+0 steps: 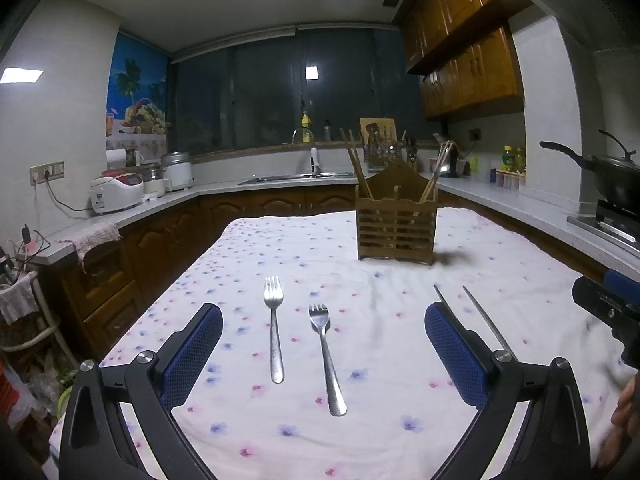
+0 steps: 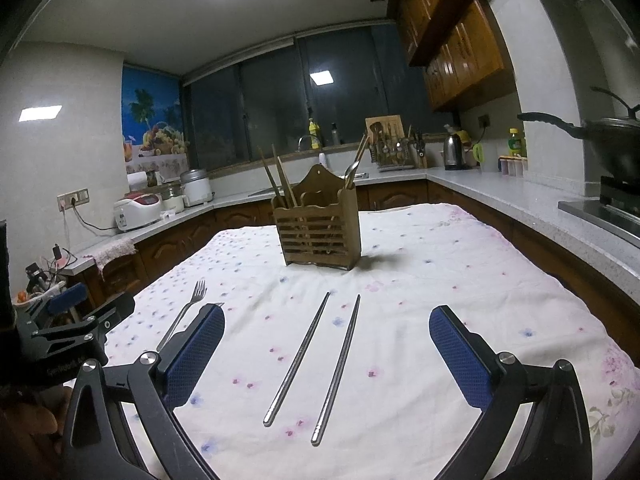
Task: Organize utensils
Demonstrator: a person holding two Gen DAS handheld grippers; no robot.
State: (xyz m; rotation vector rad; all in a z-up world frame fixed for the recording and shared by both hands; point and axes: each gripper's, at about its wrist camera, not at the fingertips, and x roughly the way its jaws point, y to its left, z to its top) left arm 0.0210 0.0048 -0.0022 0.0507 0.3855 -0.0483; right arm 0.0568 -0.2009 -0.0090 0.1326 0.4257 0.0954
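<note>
Two steel forks lie side by side on the flowered tablecloth (image 1: 280, 248): the left fork (image 1: 274, 332) and the right fork (image 1: 327, 356), both between the blue pads of my open left gripper (image 1: 324, 340). Two metal chopsticks, one (image 2: 298, 358) left of the other (image 2: 338, 368), lie between the pads of my open right gripper (image 2: 326, 344). A wooden slatted utensil holder (image 1: 396, 224) (image 2: 320, 224) stands farther back with wooden chopsticks and a spoon in it. Neither gripper holds anything.
The other gripper shows at each view's edge: the right one (image 1: 608, 312), the left one (image 2: 68, 328). Counters wrap around the table, with rice cookers (image 1: 120, 192), a sink (image 1: 296, 178) and a wok on the stove (image 1: 608, 180).
</note>
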